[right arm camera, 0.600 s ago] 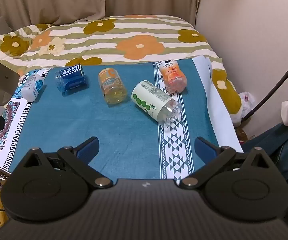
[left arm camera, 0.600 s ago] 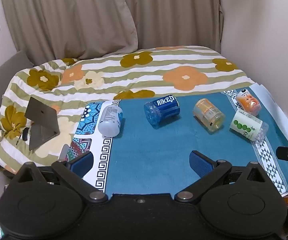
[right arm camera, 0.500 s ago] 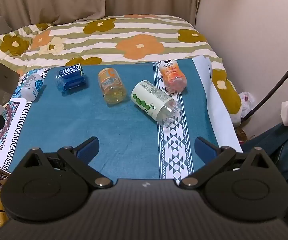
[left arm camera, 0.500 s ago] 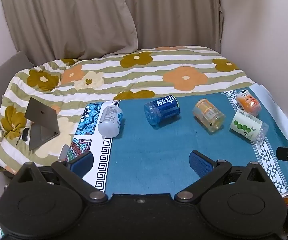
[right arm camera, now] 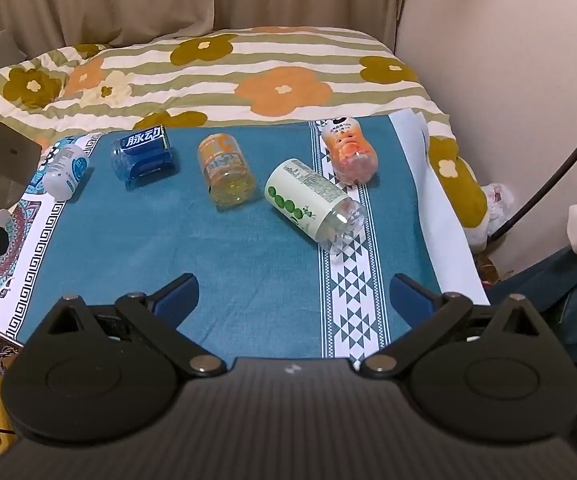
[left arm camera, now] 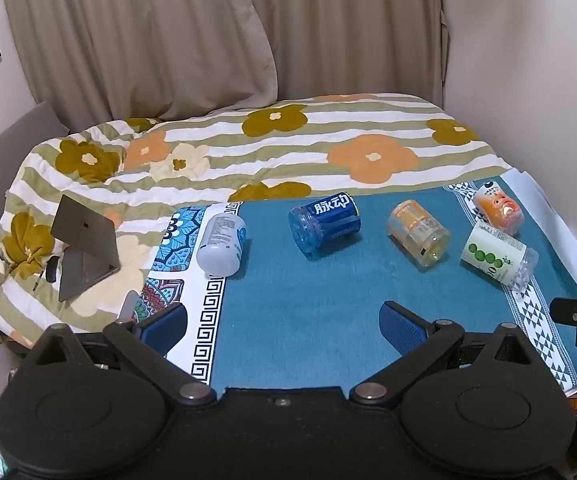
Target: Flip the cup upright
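While sideways, 5 cups [left arm camera: 325,225].

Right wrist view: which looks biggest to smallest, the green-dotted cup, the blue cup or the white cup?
1. green-dotted cup, though it lies nearest the camera
2. blue cup
3. white cup; blue and white look close.

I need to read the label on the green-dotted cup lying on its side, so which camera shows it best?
The right wrist view: the green-dotted cup lies near the middle of the frame, large, with its label and clear base visible. The left wrist view shows the same cup smaller, out near the right edge where the fisheye bends it.
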`<state>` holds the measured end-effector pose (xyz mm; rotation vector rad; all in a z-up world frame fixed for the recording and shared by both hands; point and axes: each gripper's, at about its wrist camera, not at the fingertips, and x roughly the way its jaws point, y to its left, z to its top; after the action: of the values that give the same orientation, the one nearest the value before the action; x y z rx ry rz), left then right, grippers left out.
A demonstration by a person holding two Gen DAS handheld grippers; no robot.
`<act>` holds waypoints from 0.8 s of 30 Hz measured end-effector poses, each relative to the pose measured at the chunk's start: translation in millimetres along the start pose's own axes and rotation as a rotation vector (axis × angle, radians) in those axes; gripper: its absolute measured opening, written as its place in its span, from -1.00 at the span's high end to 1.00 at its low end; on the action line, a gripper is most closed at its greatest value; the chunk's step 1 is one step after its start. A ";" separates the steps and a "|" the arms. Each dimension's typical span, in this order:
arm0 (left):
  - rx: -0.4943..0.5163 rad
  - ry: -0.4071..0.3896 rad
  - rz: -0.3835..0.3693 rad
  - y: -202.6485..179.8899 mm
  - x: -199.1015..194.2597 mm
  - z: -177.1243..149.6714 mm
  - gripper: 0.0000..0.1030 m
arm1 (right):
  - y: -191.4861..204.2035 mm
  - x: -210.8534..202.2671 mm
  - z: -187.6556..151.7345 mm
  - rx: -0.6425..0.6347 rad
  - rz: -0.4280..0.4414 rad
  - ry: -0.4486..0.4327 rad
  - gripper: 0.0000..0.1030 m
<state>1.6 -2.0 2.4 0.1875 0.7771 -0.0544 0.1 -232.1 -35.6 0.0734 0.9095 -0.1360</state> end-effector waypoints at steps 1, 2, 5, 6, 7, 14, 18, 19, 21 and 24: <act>0.001 -0.001 0.001 0.2 -0.1 -0.1 -1.00 | -0.1 -0.1 -0.1 0.000 0.001 0.000 -1.00; 0.001 -0.001 0.002 0.5 -0.2 -0.3 -1.00 | -0.4 -0.9 0.5 0.000 0.000 -0.001 -1.00; 0.000 -0.002 -0.001 1.7 -0.6 -0.7 -1.00 | -1.9 -2.1 2.7 0.001 0.000 0.001 -1.00; 0.000 -0.003 -0.002 2.1 -0.7 -0.8 -1.00 | 1.4 0.4 -0.7 0.002 0.001 0.001 -1.00; 0.000 -0.002 -0.002 0.5 0.0 0.3 -1.00 | 1.4 0.2 -0.5 0.002 0.001 0.001 -1.00; 0.000 -0.004 -0.006 1.7 -1.1 -0.1 -1.00 | 1.4 -1.3 0.3 0.002 0.002 0.002 -1.00; 0.001 -0.005 -0.006 0.9 -1.5 0.3 -1.00 | 2.2 -1.8 0.1 0.002 0.002 0.002 -1.00; 0.001 -0.005 -0.007 0.8 -1.7 0.4 -1.00 | 2.8 -1.8 -0.4 0.002 0.002 0.002 -1.00; 0.003 -0.006 -0.007 0.1 -1.1 1.3 -1.00 | 2.8 -2.1 -0.1 0.001 0.002 0.002 -1.00; 0.004 -0.008 -0.009 0.0 -1.2 1.6 -1.00 | 3.6 -2.1 -1.4 0.001 0.002 0.003 -1.00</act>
<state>1.9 -2.3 4.4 0.1875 0.7702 -0.0657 -1.7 -228.2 -34.8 0.0754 0.9120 -0.1342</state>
